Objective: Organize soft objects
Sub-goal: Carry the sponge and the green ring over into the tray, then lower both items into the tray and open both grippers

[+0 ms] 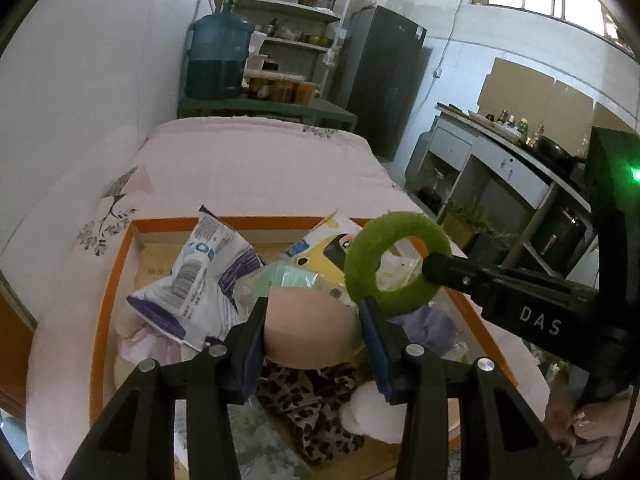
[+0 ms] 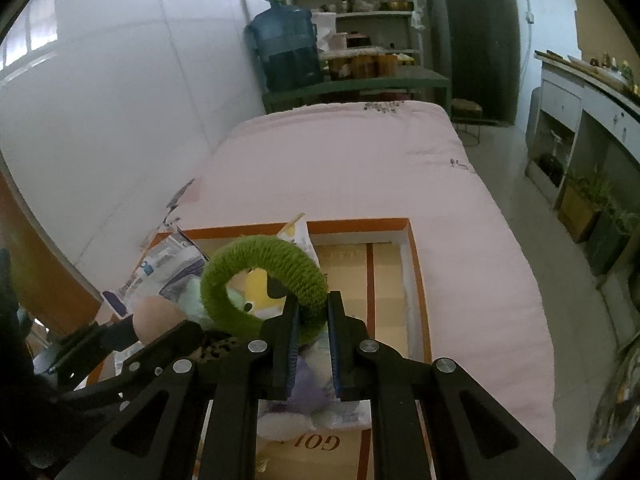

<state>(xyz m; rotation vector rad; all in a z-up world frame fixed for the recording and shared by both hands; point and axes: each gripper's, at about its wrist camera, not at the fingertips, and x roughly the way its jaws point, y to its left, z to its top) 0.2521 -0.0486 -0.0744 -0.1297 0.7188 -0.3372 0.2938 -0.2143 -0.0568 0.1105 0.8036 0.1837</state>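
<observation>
My left gripper (image 1: 313, 320) is shut on a round pink soft pad (image 1: 312, 330), held between its blue pads above an orange-rimmed cardboard box (image 1: 240, 222). My right gripper (image 2: 313, 308) is shut on the lower edge of a green yarn ring (image 2: 260, 280), which stands upright over the same box (image 2: 360, 224). In the left wrist view the ring (image 1: 400, 264) hangs just right of the pink pad, with the right gripper (image 1: 430, 268) reaching in from the right. In the right wrist view the left gripper (image 2: 128, 330) and the pink pad (image 2: 156, 316) show at the lower left.
The box lies on a bed with a pink quilt (image 1: 260, 160). Inside it are a white-and-blue plastic bag (image 1: 200, 276), a yellow cartoon packet (image 1: 320, 252), a leopard-print cloth (image 1: 312, 408), a white fluffy piece (image 1: 372, 412) and a lilac soft thing (image 1: 432, 328). A counter (image 1: 500, 152) runs along the right.
</observation>
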